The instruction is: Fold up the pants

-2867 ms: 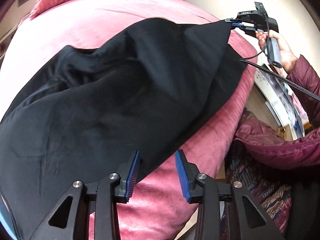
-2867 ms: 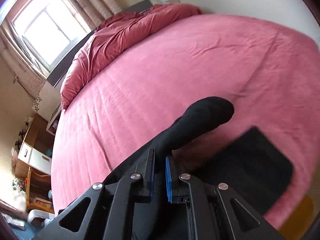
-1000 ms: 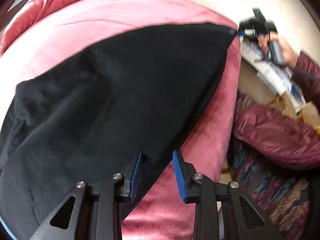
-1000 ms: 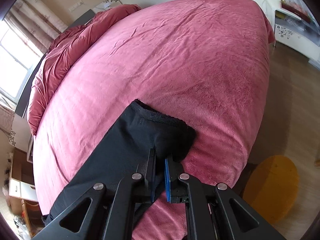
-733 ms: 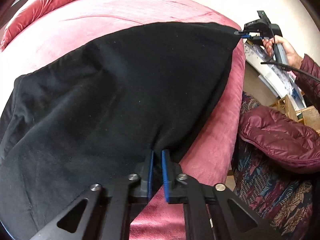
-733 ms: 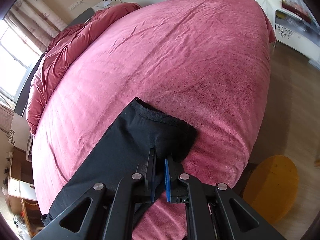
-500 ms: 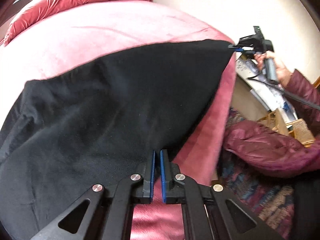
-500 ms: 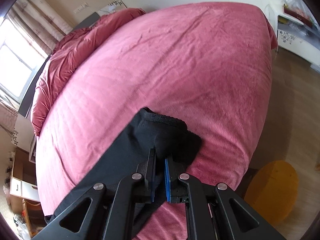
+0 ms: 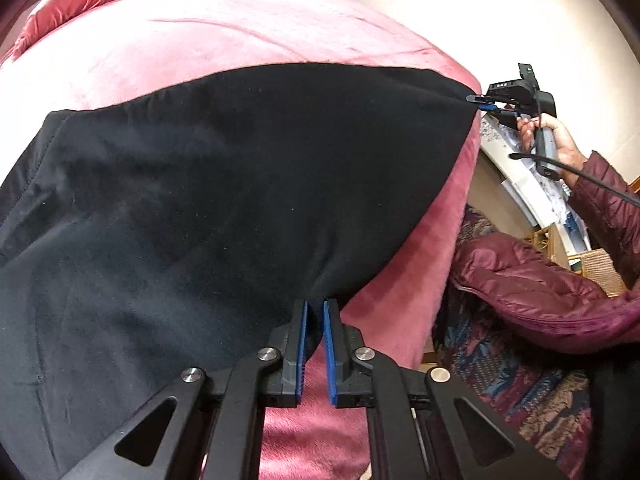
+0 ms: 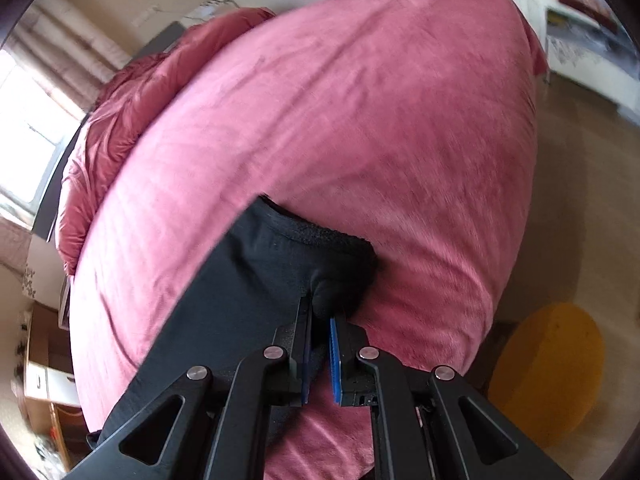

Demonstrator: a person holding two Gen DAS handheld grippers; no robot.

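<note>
Black pants (image 9: 240,180) lie spread across a pink bed (image 9: 200,32), stretched between both grippers. My left gripper (image 9: 315,308) pinches the near edge of the cloth at its tips; its jaws are opening slightly, with the fabric still between the blue pads. In the left wrist view my right gripper (image 9: 480,102) grips the far corner of the pants off the bed's right edge. The right wrist view shows the same right gripper (image 10: 320,316) shut on a bunched corner of the pants (image 10: 256,280), which trail away down-left under it.
A hand (image 9: 560,136) and a maroon padded sleeve (image 9: 540,292) sit right of the bed. A crumpled pink duvet (image 10: 120,120) is heaped at the bed's far end. On the floor right of the bed lie a round yellow thing (image 10: 548,364) and a white cabinet (image 10: 588,52).
My left gripper's jaws closed onto the near edge of the pants. The cloth now lies smoother and tighter between the grippers. The right gripper kept its grip on the corner.
</note>
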